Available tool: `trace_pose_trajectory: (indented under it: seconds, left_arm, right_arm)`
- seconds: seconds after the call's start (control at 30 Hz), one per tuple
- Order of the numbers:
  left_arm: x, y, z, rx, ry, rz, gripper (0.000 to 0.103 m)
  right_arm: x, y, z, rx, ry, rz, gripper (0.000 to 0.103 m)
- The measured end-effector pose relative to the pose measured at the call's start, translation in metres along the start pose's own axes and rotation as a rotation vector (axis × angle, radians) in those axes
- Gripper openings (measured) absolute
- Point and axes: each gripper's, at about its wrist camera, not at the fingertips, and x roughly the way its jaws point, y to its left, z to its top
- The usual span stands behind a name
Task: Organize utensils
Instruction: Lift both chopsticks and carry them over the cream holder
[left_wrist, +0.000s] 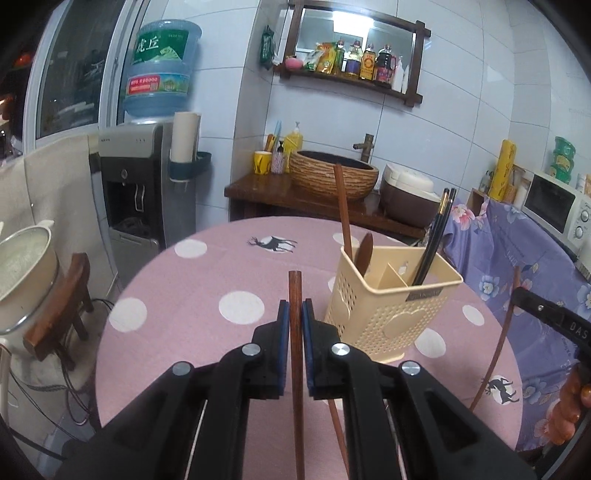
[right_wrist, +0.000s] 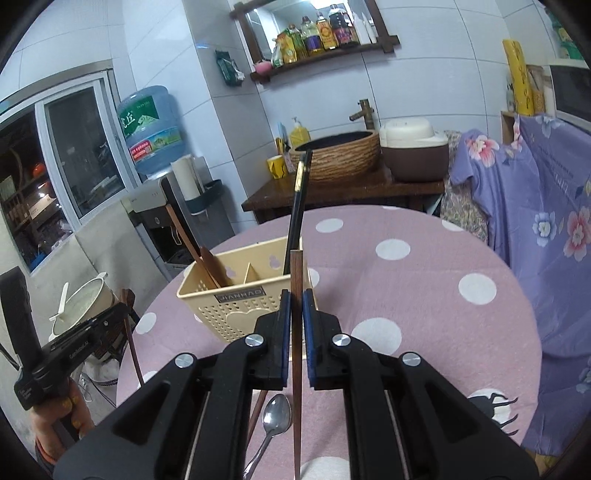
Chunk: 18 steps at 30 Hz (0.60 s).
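The left gripper (left_wrist: 295, 314) pinched a brown chopstick (left_wrist: 294, 295), its long axis along the fingers; the cream holder (left_wrist: 391, 314) stood just to its right on the pink table (left_wrist: 207, 280). The right gripper (right_wrist: 295, 306) pinched another brown chopstick (right_wrist: 296, 273), with the holder ahead-left and seemingly nearer to it.

A blue water jug (left_wrist: 160, 66) sits atop a grey dispenser (left_wrist: 131, 188). Beside it, a woven brown basin (left_wrist: 332, 177) rests on a dark wooden stand (left_wrist: 258, 192); a white microwave (left_wrist: 554, 206) stands far right.
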Motion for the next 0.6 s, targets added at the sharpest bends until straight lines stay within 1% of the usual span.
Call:
trace_pose_trajectory:
  seconds: [0.17,0.23,0.43,0.6]
  left_arm:
    - [-0.012,0.007,0.011,0.002,-0.039,0.012,0.008]
    - [-0.015,0.008,0.014,0.003,-0.055,0.028,0.008]
    - [-0.019,0.011,0.020,0.003,-0.073,0.045,0.008]
    - [-0.020,0.012,0.024,0.002,-0.083,0.041,0.008]
  right_arm:
    - [-0.013,0.003,0.009,-0.031,-0.024,-0.005,0.007]
    - [-0.017,0.005,0.012,-0.041,-0.030,-0.005,0.007]
    - [-0.021,0.008,0.018,-0.060,-0.037,0.003,0.007]
    - [-0.022,0.013,0.022,-0.074,-0.039,0.006,0.007]
